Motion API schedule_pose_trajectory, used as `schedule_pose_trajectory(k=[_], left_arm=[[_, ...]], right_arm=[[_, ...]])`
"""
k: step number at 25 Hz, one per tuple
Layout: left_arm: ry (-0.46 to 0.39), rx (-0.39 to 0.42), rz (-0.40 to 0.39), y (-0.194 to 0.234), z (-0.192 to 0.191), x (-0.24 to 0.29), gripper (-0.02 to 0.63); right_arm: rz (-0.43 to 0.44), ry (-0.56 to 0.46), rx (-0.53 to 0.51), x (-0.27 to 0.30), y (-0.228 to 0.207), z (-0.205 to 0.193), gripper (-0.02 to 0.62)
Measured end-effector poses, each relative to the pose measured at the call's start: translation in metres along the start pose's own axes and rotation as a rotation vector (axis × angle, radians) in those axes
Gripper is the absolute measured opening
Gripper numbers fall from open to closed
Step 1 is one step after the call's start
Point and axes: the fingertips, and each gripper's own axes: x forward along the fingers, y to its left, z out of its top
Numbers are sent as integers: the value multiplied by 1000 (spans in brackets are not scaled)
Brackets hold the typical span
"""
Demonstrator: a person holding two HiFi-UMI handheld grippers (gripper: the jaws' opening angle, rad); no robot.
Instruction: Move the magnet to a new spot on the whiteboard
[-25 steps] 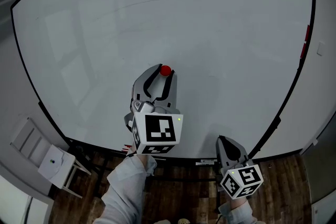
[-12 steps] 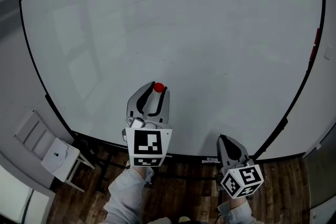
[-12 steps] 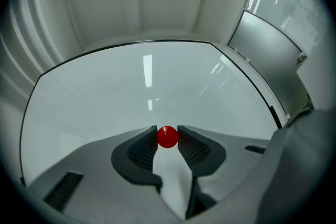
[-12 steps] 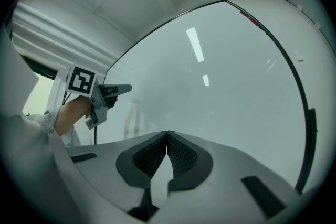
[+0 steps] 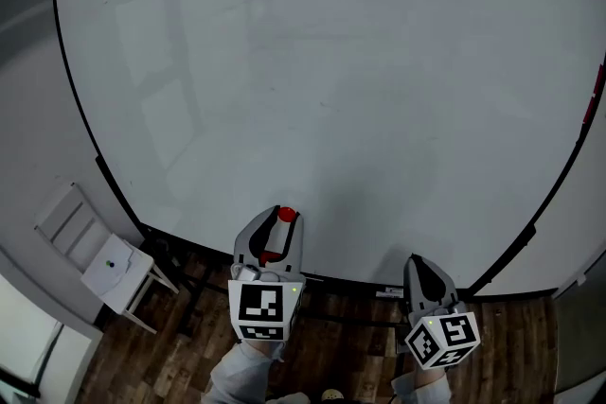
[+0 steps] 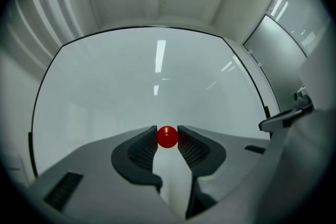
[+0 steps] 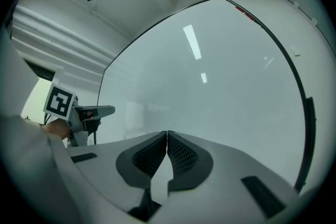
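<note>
A small round red magnet (image 6: 167, 137) sits pinched between the two dark pads of my left gripper (image 6: 167, 138), which is shut on it. In the head view the magnet (image 5: 286, 215) shows at the tip of that gripper (image 5: 283, 219), low over the whiteboard (image 5: 360, 80) near its bottom frame; whether it touches the board I cannot tell. The board (image 6: 157, 86) fills the left gripper view ahead of the jaws. My right gripper (image 5: 423, 272) hangs lower right, below the board's bottom edge, its jaws shut with nothing between them (image 7: 167, 136).
The whiteboard has a thin black frame (image 5: 85, 128) and a red strip at its right edge (image 5: 599, 90). A small white step stool (image 5: 99, 260) stands on the wooden floor (image 5: 341, 345) at the lower left. My left gripper's marker cube (image 7: 59, 102) shows in the right gripper view.
My left gripper has carried the red magnet down the board from its middle toward the bottom edge. The right gripper has barely shifted.
</note>
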Motion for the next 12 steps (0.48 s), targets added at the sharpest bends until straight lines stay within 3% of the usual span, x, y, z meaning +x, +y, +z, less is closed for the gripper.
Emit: schedule_pose_trajectory(k=[6, 12], left_arm=[[66, -87, 44, 10, -37, -18, 126], [45, -79, 67, 23, -29, -19, 126]], right_arm=[[-12, -4, 35, 1, -6, -6, 28], [5, 12, 49, 3, -1, -15, 28]])
